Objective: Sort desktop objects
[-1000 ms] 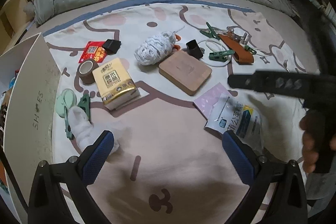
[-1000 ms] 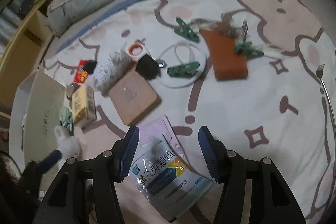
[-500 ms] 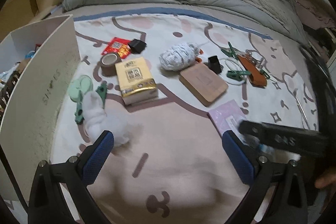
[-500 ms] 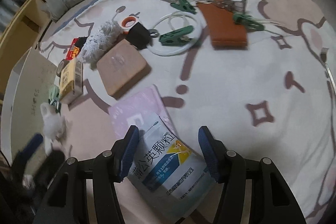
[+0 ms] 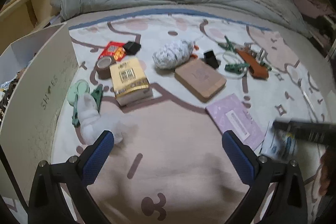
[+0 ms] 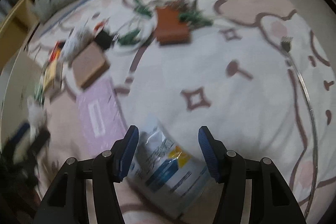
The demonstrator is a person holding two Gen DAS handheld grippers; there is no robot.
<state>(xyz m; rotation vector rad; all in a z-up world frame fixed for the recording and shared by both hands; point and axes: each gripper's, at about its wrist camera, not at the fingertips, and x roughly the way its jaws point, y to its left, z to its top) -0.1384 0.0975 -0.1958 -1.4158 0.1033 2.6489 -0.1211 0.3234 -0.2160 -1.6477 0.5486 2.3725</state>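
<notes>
You can read "SHOES", its O drawn as a heart, on the side of the white box (image 5: pixel 42 85) at your left. The print on the yellow tissue pack (image 5: pixel 129 81) and the pouch (image 6: pixel 166 163) is too blurred.

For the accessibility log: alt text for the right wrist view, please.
The open right tool straddles a white and blue foil sachet lying on a cartoon-print blanket, pads not touching it. A lilac booklet lies left; blurred clutter sits beyond.
</notes>
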